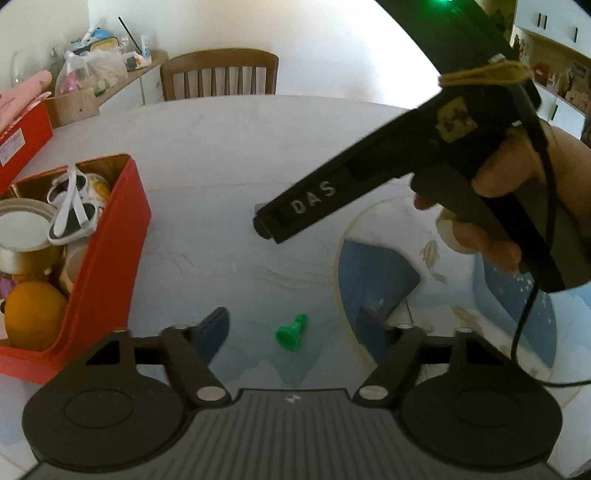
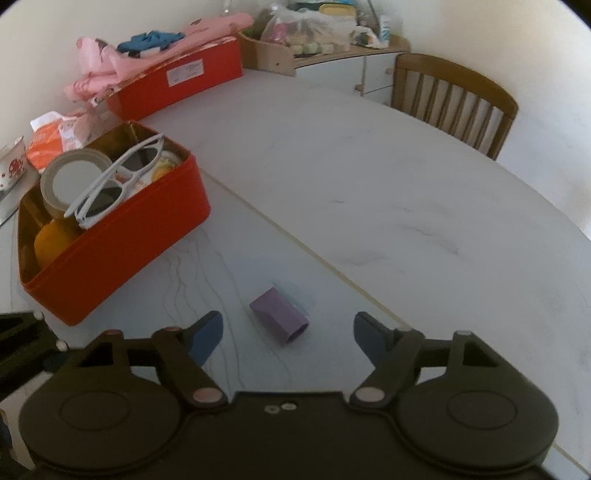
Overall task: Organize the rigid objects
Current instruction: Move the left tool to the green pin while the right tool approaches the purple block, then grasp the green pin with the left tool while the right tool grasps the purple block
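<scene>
A small green chess-pawn figure (image 1: 291,333) lies on its side on the table, between the tips of my open left gripper (image 1: 295,328). A purple block (image 2: 279,319) lies on the table between the tips of my open right gripper (image 2: 288,332); both grippers are empty. The red box (image 1: 107,258), also in the right wrist view (image 2: 122,243), stands to the left and holds white sunglasses (image 2: 118,181), a tape roll (image 2: 75,177) and an orange (image 1: 33,314). The right gripper's black body (image 1: 369,177), held by a hand, crosses the left wrist view.
A second red box (image 2: 181,81) with pink cloth stands at the table's far left. A wooden chair (image 2: 454,103) stands at the far edge. A shelf with bags (image 2: 314,33) lies beyond. A cup (image 2: 13,158) and an orange packet (image 2: 51,140) sit left of the box.
</scene>
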### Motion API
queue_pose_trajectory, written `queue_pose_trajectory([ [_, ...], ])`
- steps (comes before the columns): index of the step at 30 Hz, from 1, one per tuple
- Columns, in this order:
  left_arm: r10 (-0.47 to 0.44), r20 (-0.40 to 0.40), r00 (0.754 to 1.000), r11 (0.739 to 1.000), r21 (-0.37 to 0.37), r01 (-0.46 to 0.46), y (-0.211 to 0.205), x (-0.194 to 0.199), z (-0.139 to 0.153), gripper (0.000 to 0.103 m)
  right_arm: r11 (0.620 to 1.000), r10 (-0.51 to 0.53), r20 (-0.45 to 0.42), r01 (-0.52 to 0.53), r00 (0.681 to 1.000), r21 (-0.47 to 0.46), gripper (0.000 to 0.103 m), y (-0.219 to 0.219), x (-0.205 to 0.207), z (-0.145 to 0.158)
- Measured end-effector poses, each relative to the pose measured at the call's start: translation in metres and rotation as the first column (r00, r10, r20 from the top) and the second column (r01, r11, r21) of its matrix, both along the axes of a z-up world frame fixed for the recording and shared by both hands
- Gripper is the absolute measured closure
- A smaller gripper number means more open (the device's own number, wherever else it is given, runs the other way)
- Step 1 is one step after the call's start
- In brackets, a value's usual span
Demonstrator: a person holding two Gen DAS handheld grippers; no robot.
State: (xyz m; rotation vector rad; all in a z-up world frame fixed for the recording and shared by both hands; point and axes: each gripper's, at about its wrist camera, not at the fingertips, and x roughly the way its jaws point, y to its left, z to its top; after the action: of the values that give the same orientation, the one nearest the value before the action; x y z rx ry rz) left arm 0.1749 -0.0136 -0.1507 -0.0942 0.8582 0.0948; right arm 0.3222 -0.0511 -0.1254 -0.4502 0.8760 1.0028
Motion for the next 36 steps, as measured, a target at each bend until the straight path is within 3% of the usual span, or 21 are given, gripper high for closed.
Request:
queue_pose_trajectory([
  [4, 0.019, -0.008, 1.000, 1.000, 0.005, -0.019, 0.001, -0.001, -0.005, 0.042, 1.000, 0.024, 0.004, -0.024, 1.000, -0.012, 0.040, 0.008, 0.001, -0.005],
  [5, 0.021, -0.009, 1.000, 1.000, 0.006, -0.021, 0.001, -0.001, -0.006, 0.047, 0.999, 0.028, 0.007, -0.027, 1.000, -0.017, 0.046, 0.009, 0.001, -0.006],
  [12, 0.001, -0.001, 1.000, 1.000, 0.024, -0.001, -0.003, -0.003, -0.007, 0.070, 0.998, 0.051, 0.041, -0.050, 0.998, -0.031, 0.061, 0.013, -0.001, -0.010],
  [17, -0.030, -0.004, 1.000, 0.998, 0.051, 0.031, -0.013, -0.005, -0.008, 0.081, 0.998, 0.061, 0.058, -0.059, 0.996, -0.035, 0.081, 0.012, -0.007, -0.008],
  [20, -0.027, -0.009, 1.000, 0.999, 0.048, 0.027, -0.013, -0.005, -0.008, 0.087, 0.998, 0.054, 0.067, -0.051, 0.996, -0.041, 0.083, 0.009, -0.012, -0.007],
  [36, 0.024, 0.008, 1.000, 1.000, 0.010, -0.024, 0.001, -0.016, 0.011, 0.088, 0.997, -0.076, 0.005, 0.075, 0.997, 0.027, 0.083, -0.035, -0.045, 0.027],
])
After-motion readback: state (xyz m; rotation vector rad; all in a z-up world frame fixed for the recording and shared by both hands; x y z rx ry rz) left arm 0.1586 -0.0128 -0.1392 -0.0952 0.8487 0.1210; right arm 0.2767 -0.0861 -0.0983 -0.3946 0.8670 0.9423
